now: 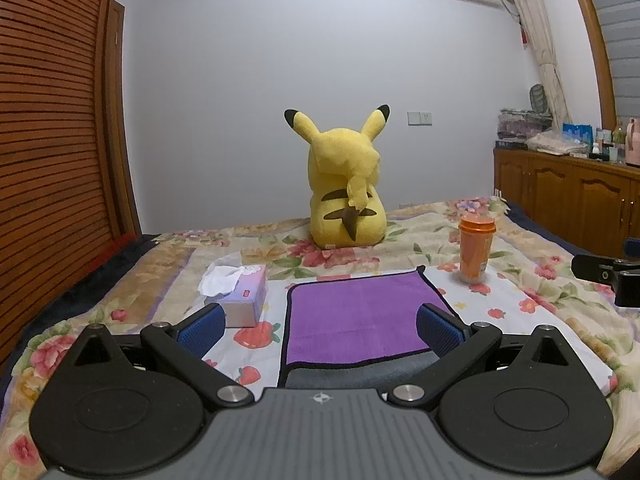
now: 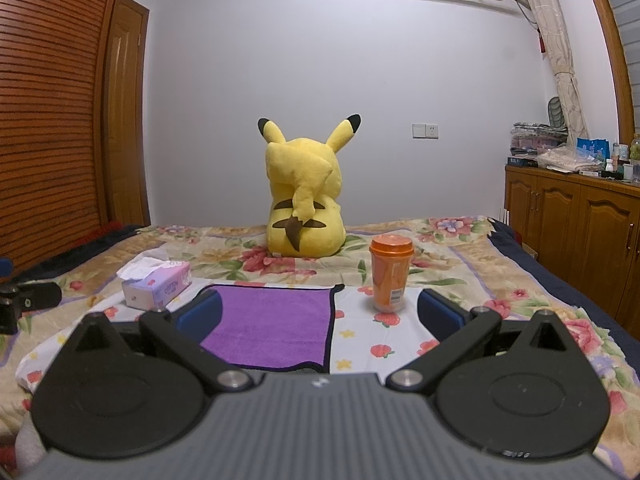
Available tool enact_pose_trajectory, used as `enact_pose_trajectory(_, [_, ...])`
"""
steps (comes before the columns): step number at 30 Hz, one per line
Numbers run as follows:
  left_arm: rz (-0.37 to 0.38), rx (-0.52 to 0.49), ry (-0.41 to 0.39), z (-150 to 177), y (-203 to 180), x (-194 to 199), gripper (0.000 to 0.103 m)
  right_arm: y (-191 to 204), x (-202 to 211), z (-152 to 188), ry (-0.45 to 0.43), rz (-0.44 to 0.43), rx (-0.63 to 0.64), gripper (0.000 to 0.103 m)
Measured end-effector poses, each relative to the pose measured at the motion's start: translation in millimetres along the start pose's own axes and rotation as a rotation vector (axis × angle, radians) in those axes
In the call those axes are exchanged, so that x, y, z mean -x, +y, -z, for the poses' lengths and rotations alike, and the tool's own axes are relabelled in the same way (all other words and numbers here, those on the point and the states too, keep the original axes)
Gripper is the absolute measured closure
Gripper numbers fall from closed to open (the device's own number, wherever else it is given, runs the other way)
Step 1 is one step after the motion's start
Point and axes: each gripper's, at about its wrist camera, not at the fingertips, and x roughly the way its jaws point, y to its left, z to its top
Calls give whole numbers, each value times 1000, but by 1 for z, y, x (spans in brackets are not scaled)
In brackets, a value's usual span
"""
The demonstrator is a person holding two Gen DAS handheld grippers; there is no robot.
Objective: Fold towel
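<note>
A purple towel (image 1: 356,316) with a black hem lies folded over on the flowered bedspread, its grey underside showing along the near edge. It also shows in the right wrist view (image 2: 272,324). My left gripper (image 1: 320,326) is open and empty, held just before the towel's near edge, blue pads wide apart. My right gripper (image 2: 320,312) is open and empty, to the right of the towel's near right corner. The right gripper's body shows at the right edge of the left wrist view (image 1: 608,276).
A tissue box (image 1: 240,296) sits left of the towel. An orange lidded cup (image 1: 476,252) stands at its far right corner. A yellow plush toy (image 1: 344,196) sits behind. Wooden cabinets (image 2: 572,220) stand to the right of the bed, a slatted wardrobe (image 1: 52,120) to the left.
</note>
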Motion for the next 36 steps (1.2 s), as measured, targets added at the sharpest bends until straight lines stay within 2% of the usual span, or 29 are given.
enact_pose_trajectory(21, [27,-29,157,6,-6,-35,0,10,-24,4,73,-6,35,0])
enact_pose_trajectory(36, [29,-29,193,0,2,-66,0,13,-51,6,110,-33,50,0])
